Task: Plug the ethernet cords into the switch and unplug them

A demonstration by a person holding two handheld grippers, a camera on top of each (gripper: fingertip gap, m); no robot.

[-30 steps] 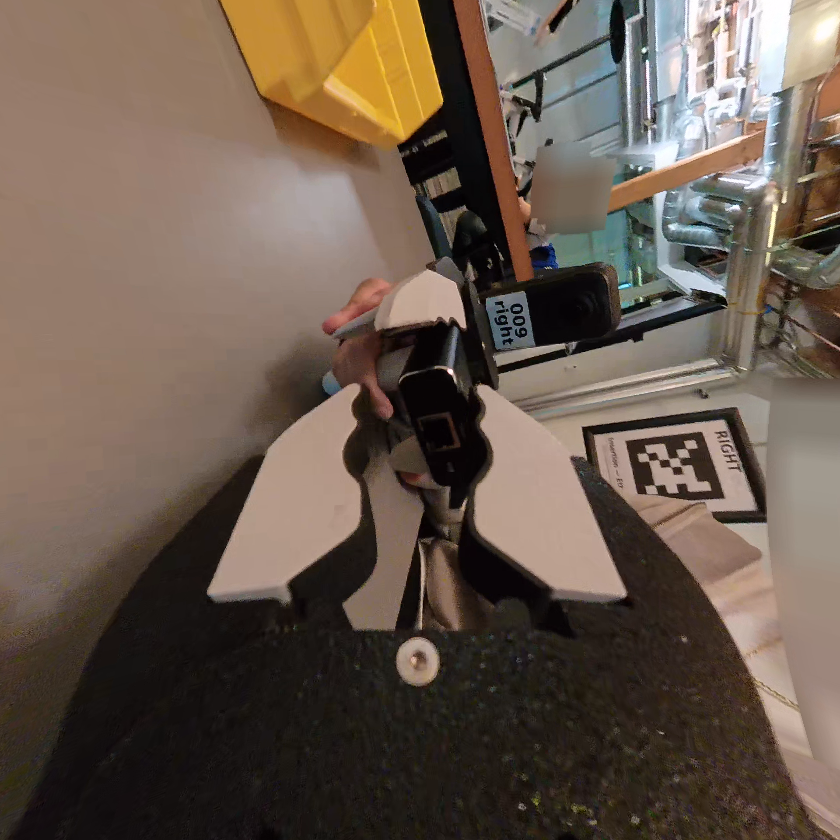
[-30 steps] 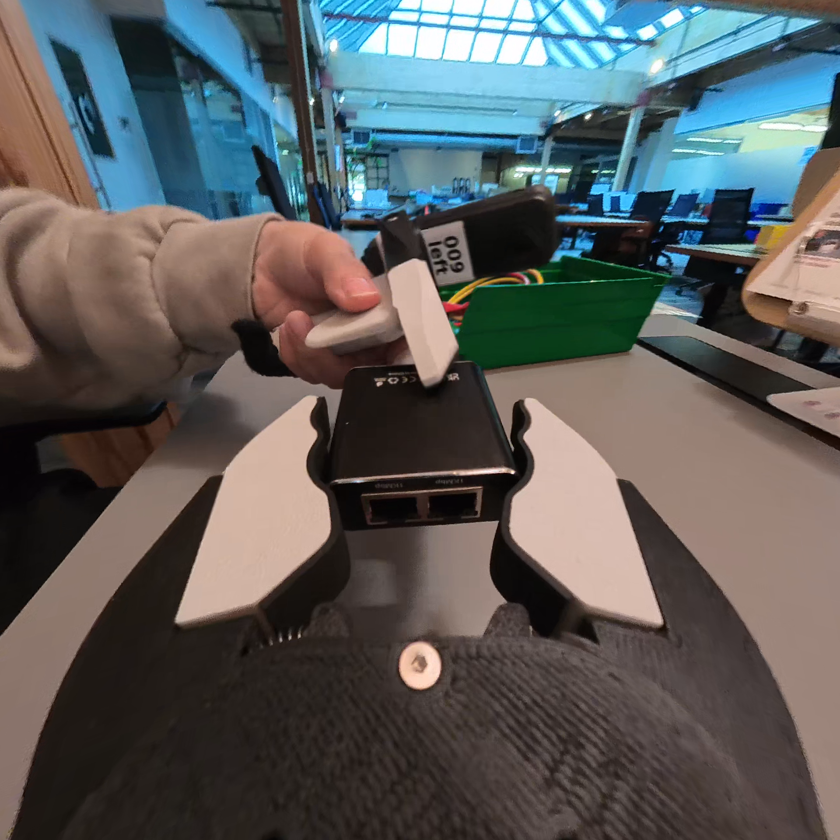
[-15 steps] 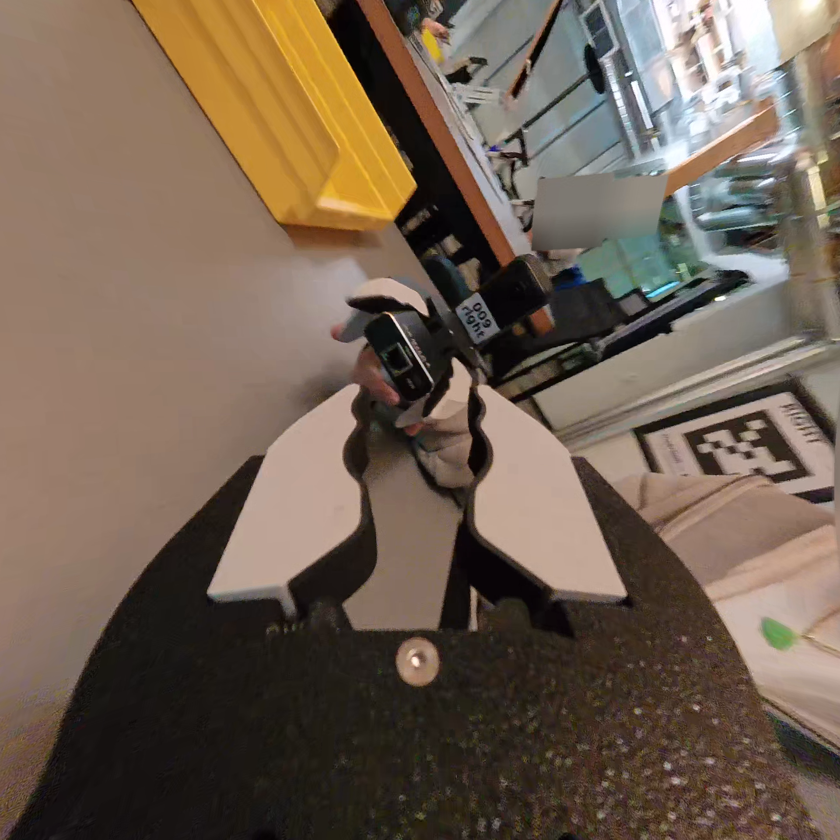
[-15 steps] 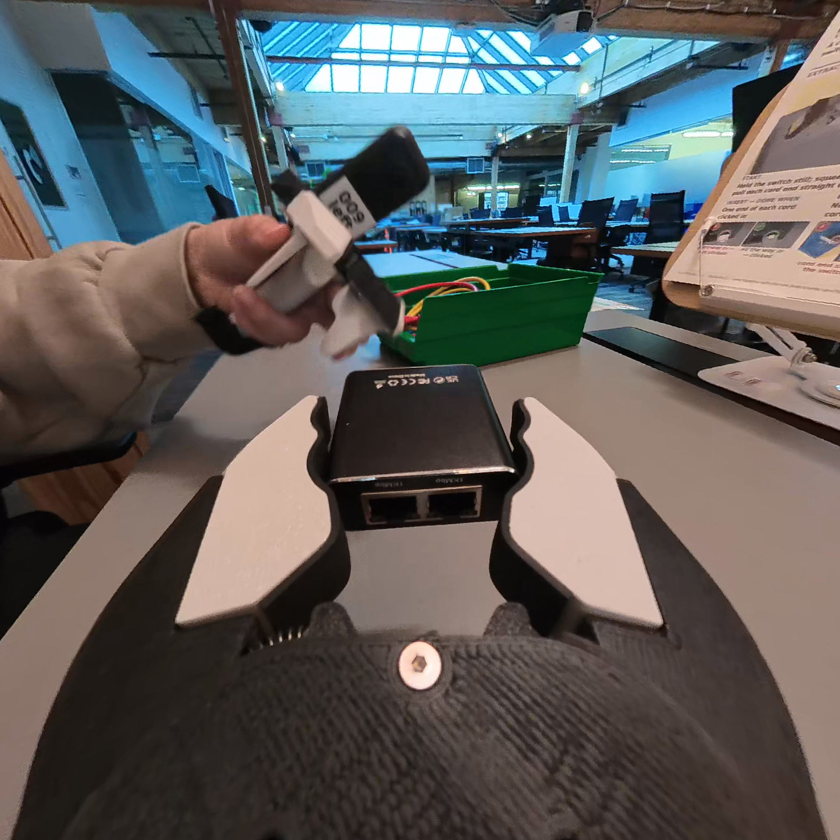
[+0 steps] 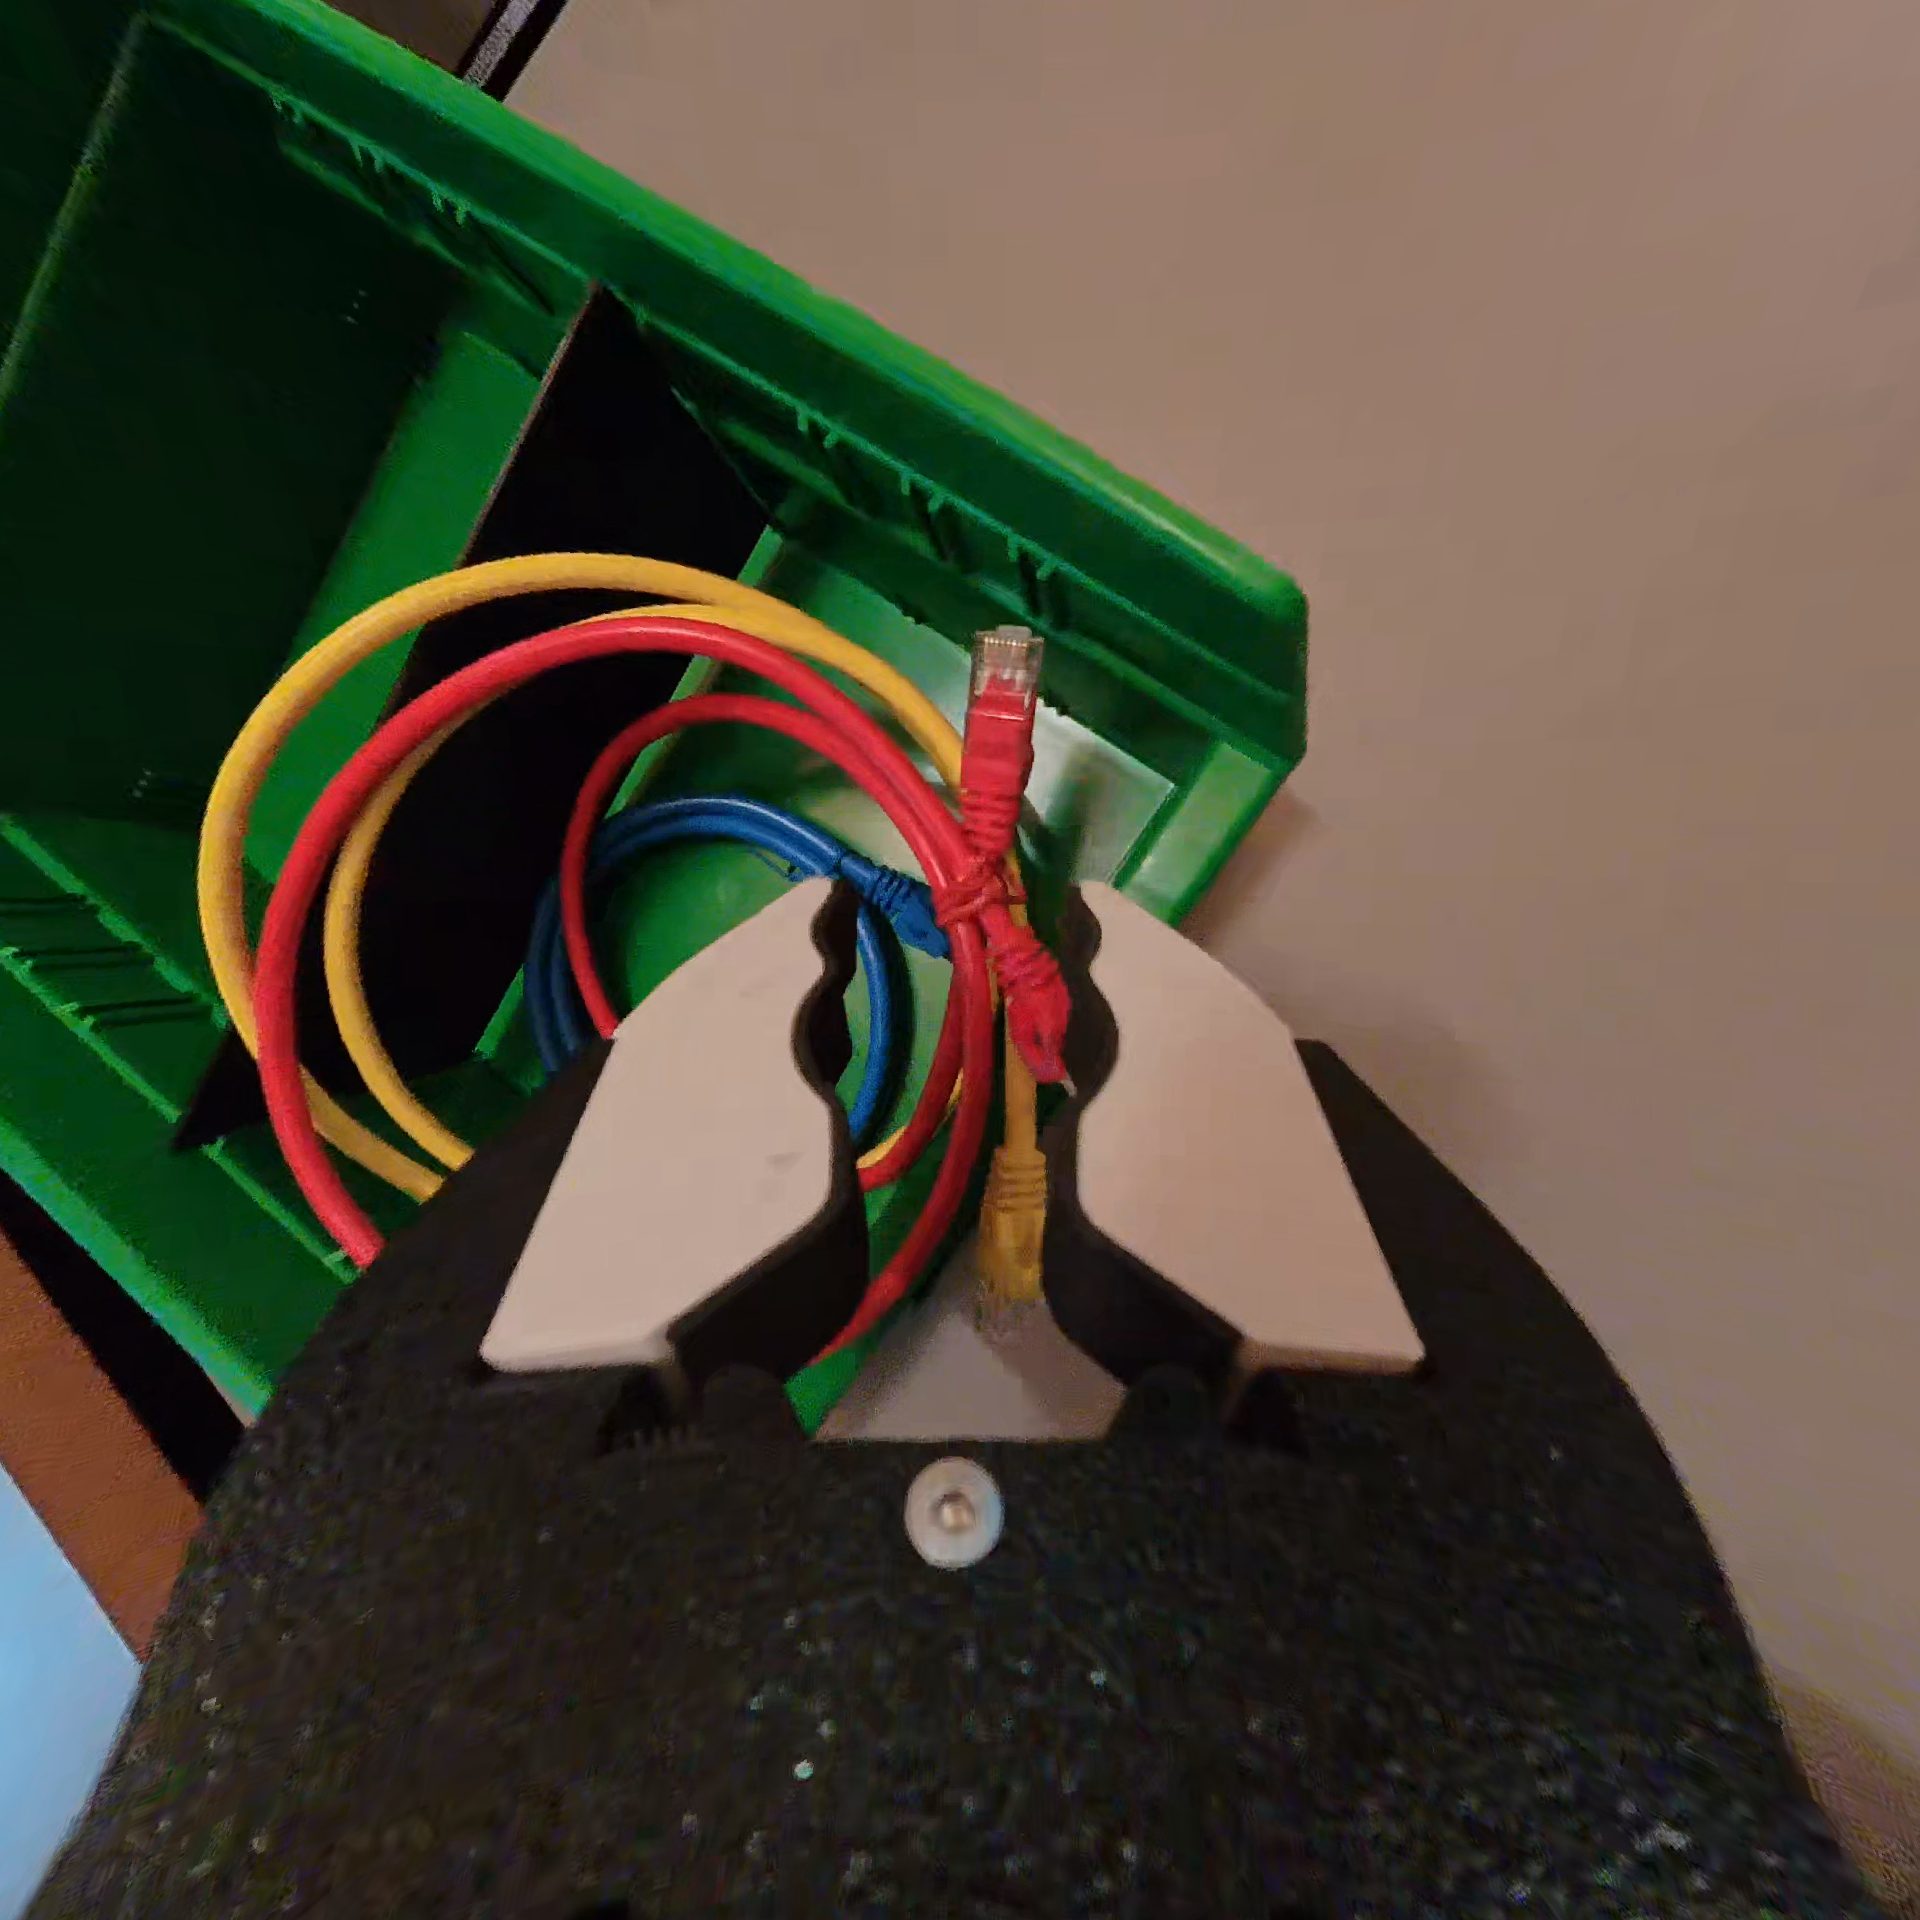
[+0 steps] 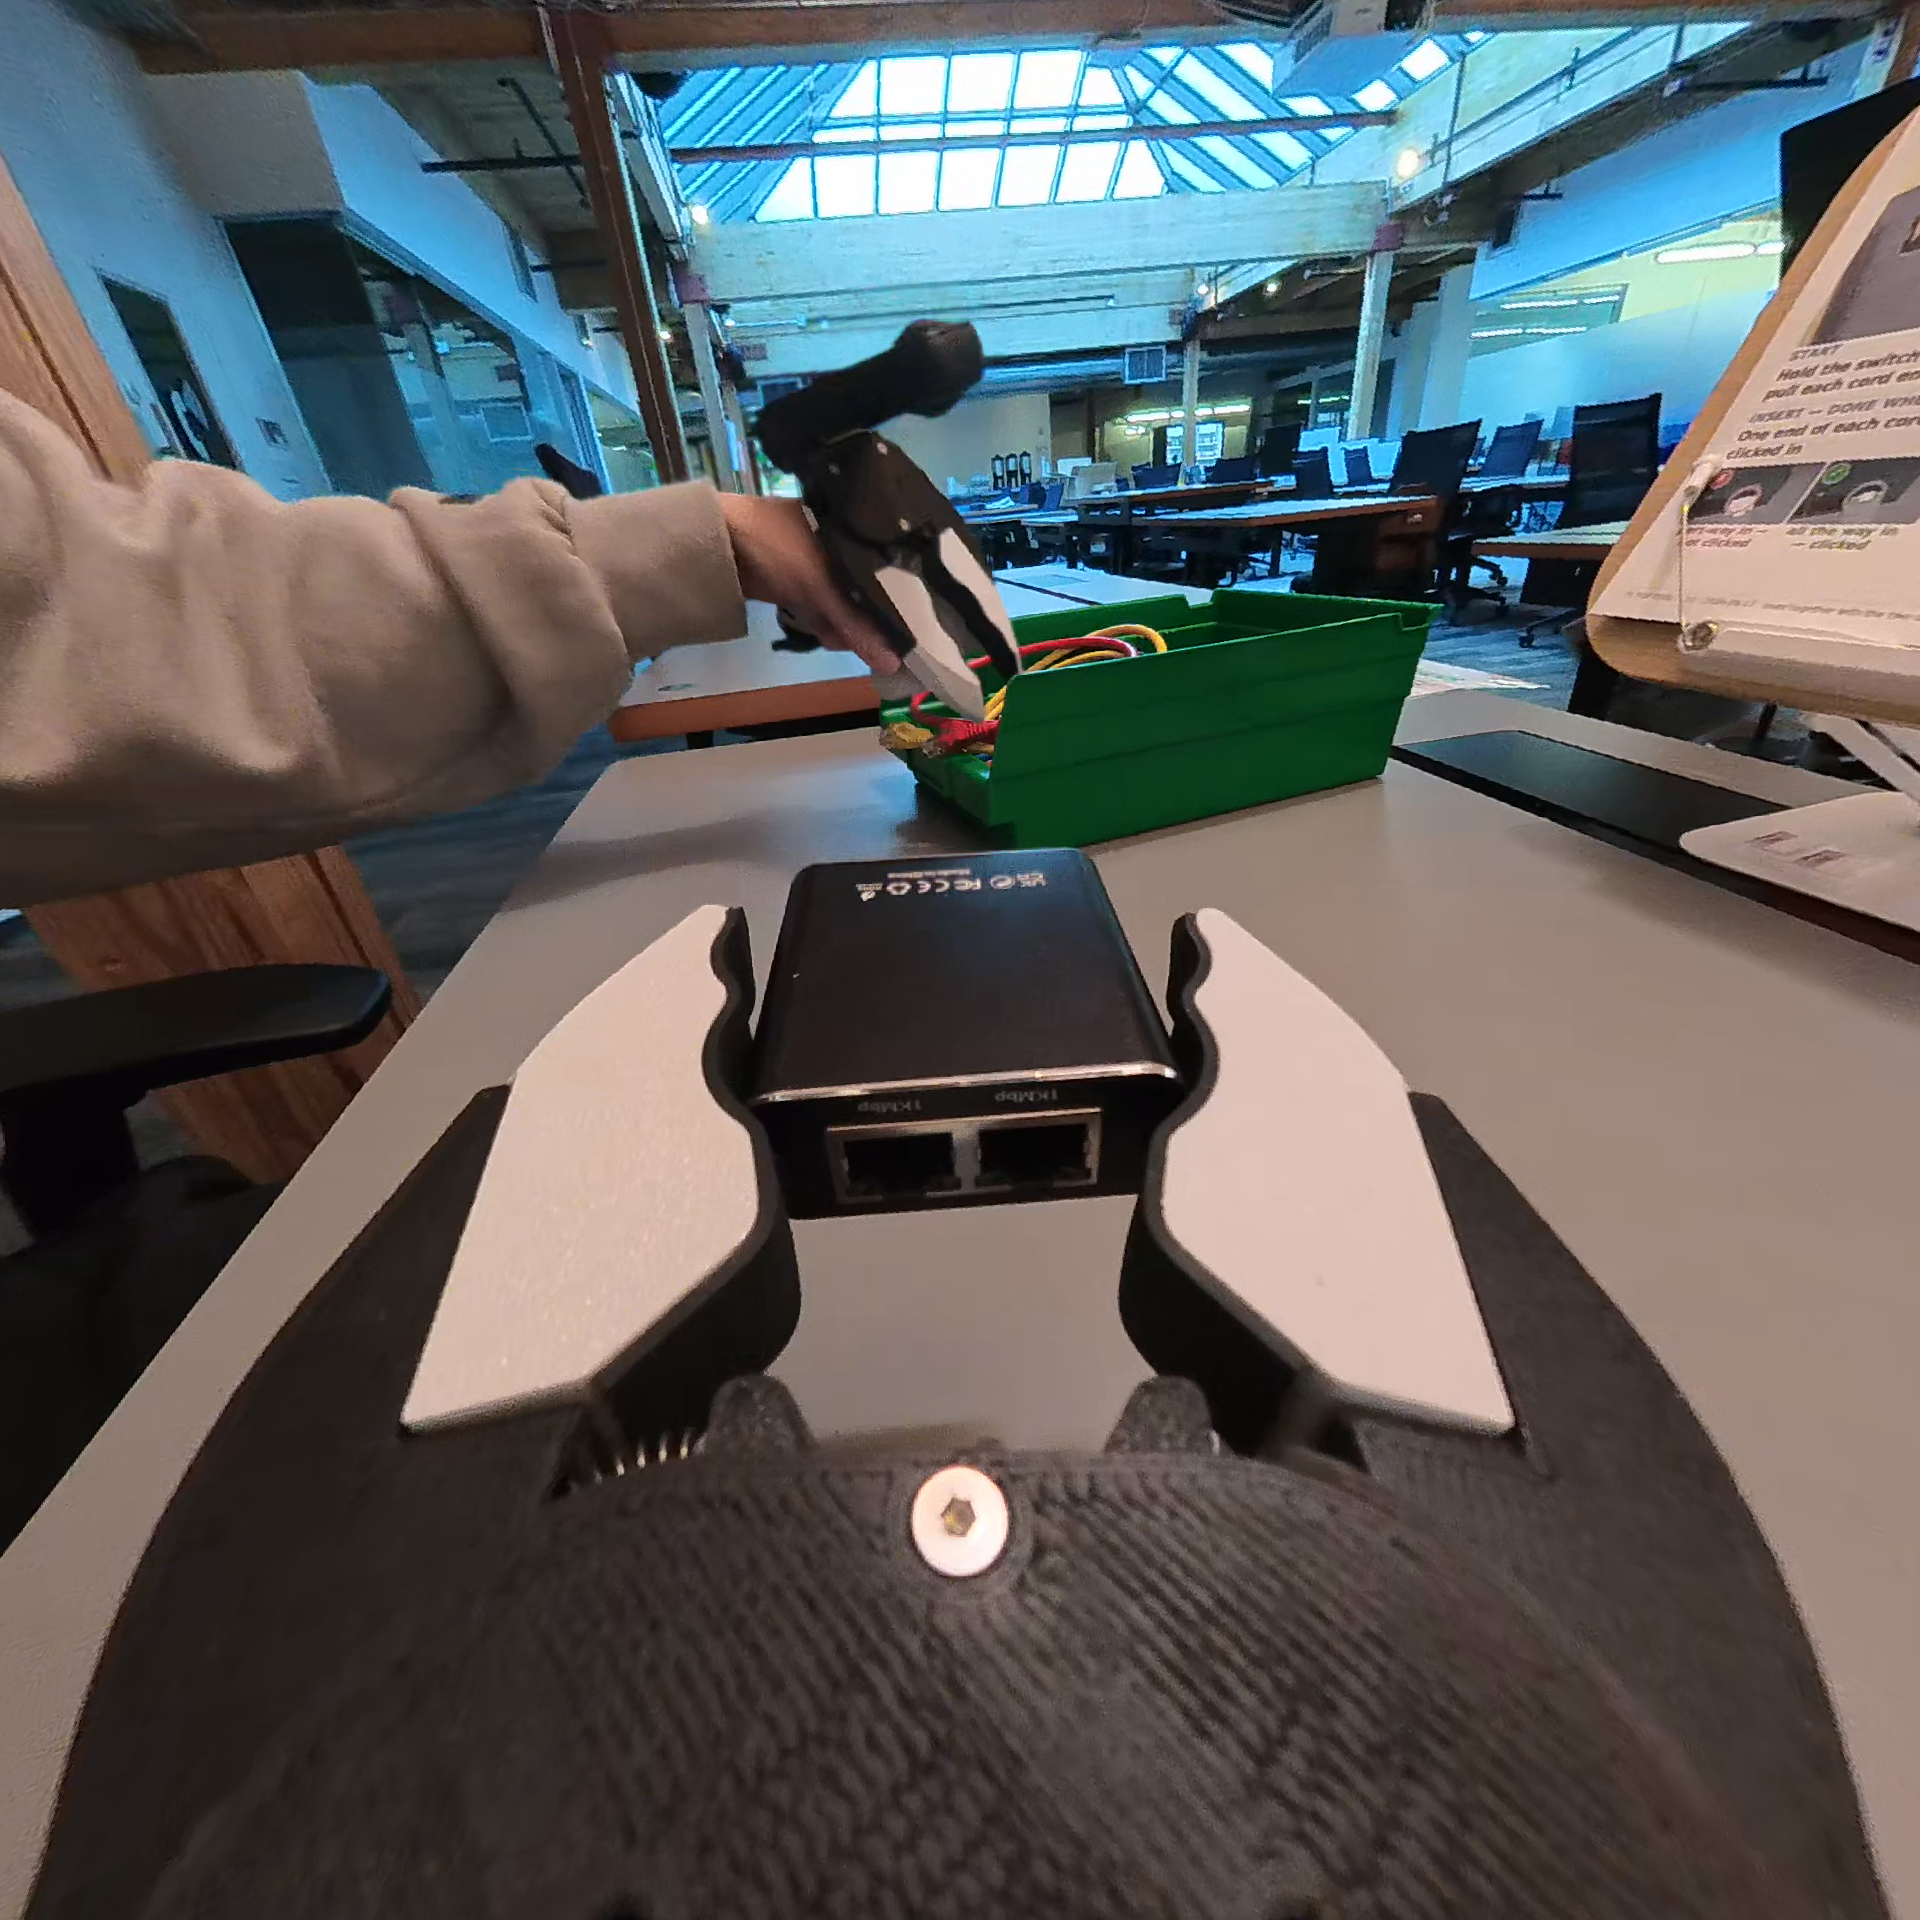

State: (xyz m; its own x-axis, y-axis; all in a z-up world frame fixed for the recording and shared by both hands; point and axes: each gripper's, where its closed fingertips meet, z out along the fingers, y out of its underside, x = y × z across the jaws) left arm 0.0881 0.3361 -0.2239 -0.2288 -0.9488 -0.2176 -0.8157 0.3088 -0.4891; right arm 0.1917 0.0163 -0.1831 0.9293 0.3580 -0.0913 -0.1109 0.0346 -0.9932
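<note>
My right gripper (image 6: 961,920) is shut on the black switch (image 6: 945,977), held level just above the grey table (image 6: 1558,1039). The switch's two empty ports (image 6: 961,1158) face the camera. In the left wrist view, my left gripper (image 5: 956,904) is open and points down into the near corner of the green bin (image 5: 935,468). Coiled red cords (image 5: 301,935), yellow cords (image 5: 223,810) and blue cords (image 5: 883,987) lie in the bin. A tied red cord end (image 5: 1023,987) and a yellow plug (image 5: 1013,1226) lie between the fingers, ungripped. The left gripper also shows in the right wrist view (image 6: 951,665), over the bin (image 6: 1195,727).
A person's grey sleeve (image 6: 312,644) reaches across from the left. An instruction board on a stand (image 6: 1766,488) is at the right, with a black strip (image 6: 1579,790) below it. A chair armrest (image 6: 187,1018) sits off the table's left edge. Spacing between my two grippers at the tips: around 35 cm.
The left gripper left the switch, swung away and now points into the green bin over the cords. The right gripper still holds the switch, almost unmoved.
</note>
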